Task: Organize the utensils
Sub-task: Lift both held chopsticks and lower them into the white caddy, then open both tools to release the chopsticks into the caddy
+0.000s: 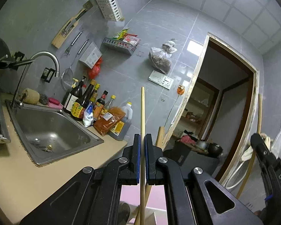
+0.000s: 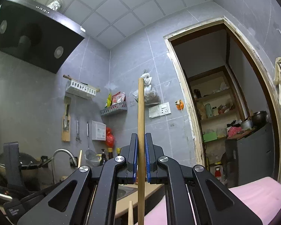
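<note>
pale wooden chopstick (image 1: 142, 112) upright, darker wooden chopstick (image 2: 141, 123) upright

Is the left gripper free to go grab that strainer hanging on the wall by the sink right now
Probably not as things stand. The left gripper is shut on a chopstick, so it has no free grip for the strainer. The path over the sink looks open, though the bottles stand close below.
</note>
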`<act>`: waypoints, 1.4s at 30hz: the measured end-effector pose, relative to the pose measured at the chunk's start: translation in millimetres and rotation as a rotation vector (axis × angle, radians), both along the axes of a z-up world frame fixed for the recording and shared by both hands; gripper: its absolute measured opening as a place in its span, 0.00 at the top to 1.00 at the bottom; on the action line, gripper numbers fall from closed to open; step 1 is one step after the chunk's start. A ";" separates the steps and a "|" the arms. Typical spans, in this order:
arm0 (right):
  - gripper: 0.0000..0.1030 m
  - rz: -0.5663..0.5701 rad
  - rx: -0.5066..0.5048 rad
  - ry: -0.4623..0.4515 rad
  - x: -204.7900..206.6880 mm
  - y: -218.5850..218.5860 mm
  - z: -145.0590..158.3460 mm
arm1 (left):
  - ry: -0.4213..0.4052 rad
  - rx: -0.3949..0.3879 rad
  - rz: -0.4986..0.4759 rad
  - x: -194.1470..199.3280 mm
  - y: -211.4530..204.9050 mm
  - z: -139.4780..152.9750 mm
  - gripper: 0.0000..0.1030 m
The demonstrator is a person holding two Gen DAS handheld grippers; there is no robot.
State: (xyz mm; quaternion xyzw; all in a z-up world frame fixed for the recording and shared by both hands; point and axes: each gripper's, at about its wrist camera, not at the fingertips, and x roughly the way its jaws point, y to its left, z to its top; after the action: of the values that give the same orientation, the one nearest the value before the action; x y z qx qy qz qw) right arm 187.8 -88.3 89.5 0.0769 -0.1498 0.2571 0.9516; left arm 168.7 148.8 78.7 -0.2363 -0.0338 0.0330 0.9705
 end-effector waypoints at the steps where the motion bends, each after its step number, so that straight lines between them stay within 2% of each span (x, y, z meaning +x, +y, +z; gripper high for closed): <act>1: 0.95 -0.004 -0.005 -0.001 -0.4 1.1 -0.7 | 0.003 0.012 0.001 -0.7 -2.6 -1.8 0.98; 6: 0.95 -0.016 -0.039 0.000 -2.5 8.4 -4.8 | 0.019 0.067 0.009 -1.4 -13.4 -8.6 0.98; 14: 0.94 -0.013 -0.064 0.021 0.4 11.2 -9.2 | 0.028 0.115 -0.066 -2.2 -25.9 -12.8 0.97; 22: 0.91 -0.004 -0.066 0.023 -1.3 13.1 -10.2 | 0.048 0.147 -0.095 -2.6 -32.6 -13.9 0.96; 25: 0.90 -0.003 -0.068 0.022 -2.0 13.9 -10.5 | 0.060 0.150 -0.096 -1.9 -33.1 -15.1 0.91; 30: 0.80 -0.003 -0.062 0.018 -2.7 13.0 -9.6 | 0.058 0.125 -0.102 -5.2 -28.3 -16.8 0.69; 34: 0.79 -0.008 -0.056 0.019 -4.1 11.6 -6.9 | 0.061 0.119 -0.102 -9.5 -25.3 -12.5 0.66; 37: 0.77 -0.025 -0.057 0.022 -7.3 8.2 -1.3 | 0.075 0.115 -0.084 -13.3 -25.0 -9.5 0.57; 39: 0.73 -0.034 -0.054 0.034 -9.5 3.0 2.7 | 0.084 0.121 -0.067 -17.2 -26.7 -5.5 0.51; 41: 0.61 -0.050 -0.058 0.043 -14.0 -4.1 4.8 | 0.094 0.128 -0.052 -21.1 -29.2 -0.6 0.47; 42: 0.58 -0.054 -0.062 0.046 -16.0 -7.9 5.5 | 0.101 0.138 -0.048 -23.2 -32.1 2.2 0.44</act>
State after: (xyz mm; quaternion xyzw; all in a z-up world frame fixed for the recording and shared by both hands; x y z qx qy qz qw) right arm 171.8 -96.2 95.0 0.0495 -0.1217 0.2341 0.9633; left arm 145.4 116.7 80.9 -0.1675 0.0185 0.0194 0.9855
